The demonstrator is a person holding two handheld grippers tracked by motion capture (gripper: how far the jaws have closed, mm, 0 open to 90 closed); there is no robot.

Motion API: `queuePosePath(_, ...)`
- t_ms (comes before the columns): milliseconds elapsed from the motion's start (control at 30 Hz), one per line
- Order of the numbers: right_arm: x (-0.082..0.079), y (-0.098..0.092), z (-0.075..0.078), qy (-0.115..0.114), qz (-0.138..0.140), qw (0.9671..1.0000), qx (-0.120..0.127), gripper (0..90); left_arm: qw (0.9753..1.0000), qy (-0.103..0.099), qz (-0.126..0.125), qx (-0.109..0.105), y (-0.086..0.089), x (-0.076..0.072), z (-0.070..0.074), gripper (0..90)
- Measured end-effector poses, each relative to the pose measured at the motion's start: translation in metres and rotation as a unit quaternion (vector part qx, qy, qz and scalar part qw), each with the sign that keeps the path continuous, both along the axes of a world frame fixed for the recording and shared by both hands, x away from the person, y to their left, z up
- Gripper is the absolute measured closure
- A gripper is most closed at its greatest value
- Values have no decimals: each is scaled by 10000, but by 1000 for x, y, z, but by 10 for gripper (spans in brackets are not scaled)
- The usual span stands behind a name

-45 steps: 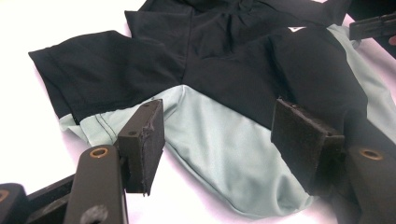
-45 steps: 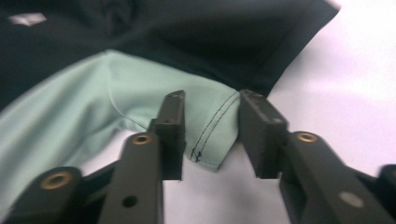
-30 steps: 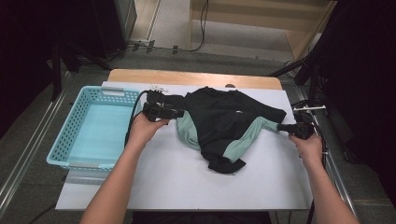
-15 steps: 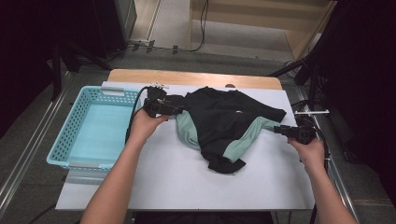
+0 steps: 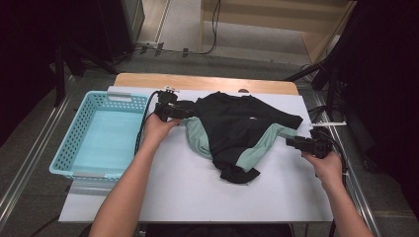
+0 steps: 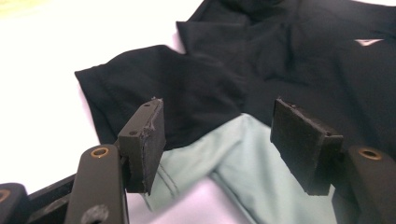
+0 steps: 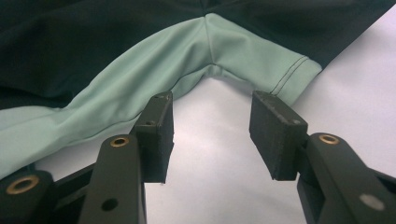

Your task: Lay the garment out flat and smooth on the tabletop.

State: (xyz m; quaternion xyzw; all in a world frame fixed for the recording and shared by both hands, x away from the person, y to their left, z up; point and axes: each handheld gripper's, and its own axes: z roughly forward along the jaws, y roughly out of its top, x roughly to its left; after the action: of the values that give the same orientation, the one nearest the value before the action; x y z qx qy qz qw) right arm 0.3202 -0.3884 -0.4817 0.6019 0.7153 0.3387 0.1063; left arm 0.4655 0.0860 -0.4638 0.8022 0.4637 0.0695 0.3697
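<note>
1. The black and mint-green shirt (image 5: 237,133) lies crumpled near the middle of the white bench (image 5: 197,197), its collar toward 12 o'clock and a bunched hem toward 6 o'clock.
2. My left gripper (image 5: 184,111) sits at the shirt's 9 o'clock edge. In the left gripper view its jaws stand apart with nothing between them, straddling the spot where the black sleeve (image 6: 154,88) overlaps the mint panel (image 6: 233,158). I judge this hold is set up to pinch that sleeve and draw it outward.
3. My right gripper (image 5: 291,142) waits at the shirt's 3 o'clock side. In the right gripper view its jaws are also spread and empty, hovering over bare bench just short of the mint cuff (image 7: 275,65), so that a short push forward would put the stitched edge between them.
4. Both grippers at opposite sleeves suggests I am about to spread the garment flat.
5. A light-blue basket (image 5: 66,153) stands at the bench's 9 o'clock side, just beside my left forearm (image 5: 128,192), and looks empty.
6. The left gripper's cable (image 5: 143,123) trails between the basket and the shirt; I judge it could snag on the basket rim if I swing left.
7. Nothing lies between either set of jaws and the cloth.
</note>
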Motion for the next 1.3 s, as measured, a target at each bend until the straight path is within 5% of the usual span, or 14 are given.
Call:
queuePosePath(333, -2, 6, -2, 17, 165, 9999, -34, 482, 9989, 135, 388, 237, 5, 13, -26, 413)
queuePosePath(567, -3, 9, -1, -26, 222, 9997, -44, 488, 9980, -69, 497, 377, 7, 7, -32, 681)
queuePosePath(733, -5, 13, 4, -76, 290, 9995, -22, 496, 9967, 262, 629, 448, 4, 2, -28, 823)
queuePosePath(1133, -1, 24, 8, -166, 543, 9984, -24, 512, 9963, 463, 668, 287, 11, -20, -15, 817)
queuePosePath(1300, 5, 30, 8, -177, 627, 9979, -12, 512, 9972, 338, 639, 212, 12, -28, -2, 684)
